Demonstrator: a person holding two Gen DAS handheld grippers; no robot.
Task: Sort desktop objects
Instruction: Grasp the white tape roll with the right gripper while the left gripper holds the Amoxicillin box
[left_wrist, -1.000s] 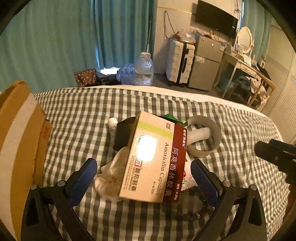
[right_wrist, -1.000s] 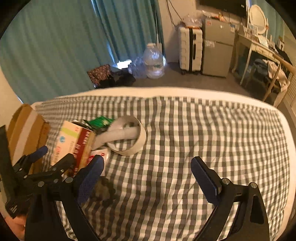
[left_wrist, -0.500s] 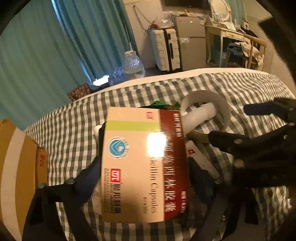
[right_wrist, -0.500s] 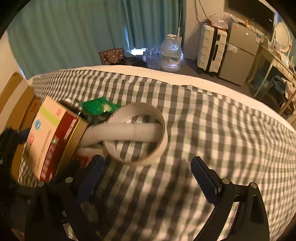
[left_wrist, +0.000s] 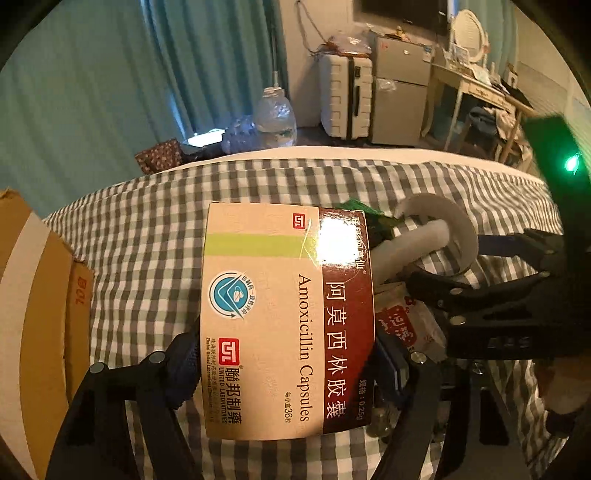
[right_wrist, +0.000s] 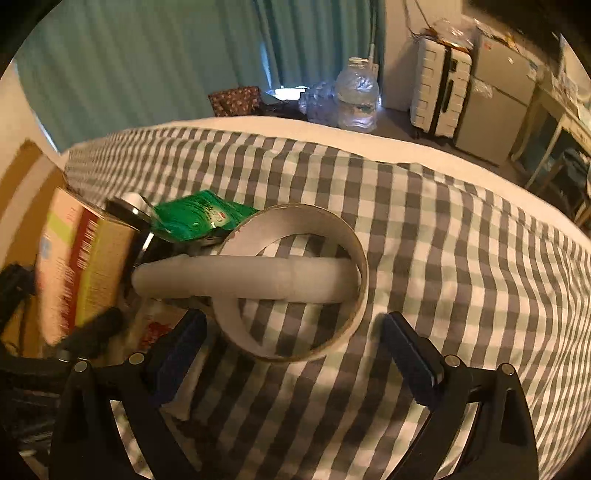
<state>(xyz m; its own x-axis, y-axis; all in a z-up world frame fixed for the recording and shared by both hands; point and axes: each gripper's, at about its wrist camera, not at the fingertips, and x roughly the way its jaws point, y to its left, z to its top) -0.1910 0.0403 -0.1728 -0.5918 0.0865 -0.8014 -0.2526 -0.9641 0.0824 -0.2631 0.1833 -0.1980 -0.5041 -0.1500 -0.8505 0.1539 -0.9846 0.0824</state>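
My left gripper (left_wrist: 288, 365) is shut on a beige and dark red amoxicillin box (left_wrist: 288, 317) and holds it raised over the checked cloth. The box also shows at the left of the right wrist view (right_wrist: 77, 266), blurred. My right gripper (right_wrist: 291, 343) is open, its fingers on either side of the near rim of a white tape ring (right_wrist: 325, 273). A white tube (right_wrist: 240, 280) lies across the ring. A green sachet (right_wrist: 195, 218) and a dark round object (right_wrist: 129, 214) lie behind it. A red and white packet (left_wrist: 406, 325) lies under the box.
A brown cardboard box (left_wrist: 33, 314) stands at the left edge of the bed. The grey checked cloth (right_wrist: 443, 258) stretches to the right. Beyond the bed are teal curtains, water bottles (right_wrist: 354, 96), a white suitcase (left_wrist: 347, 99) and a small fridge.
My left gripper has closed on the amoxicillin box and lifted it toward the camera. My right gripper has moved in over the tape ring, staying open.
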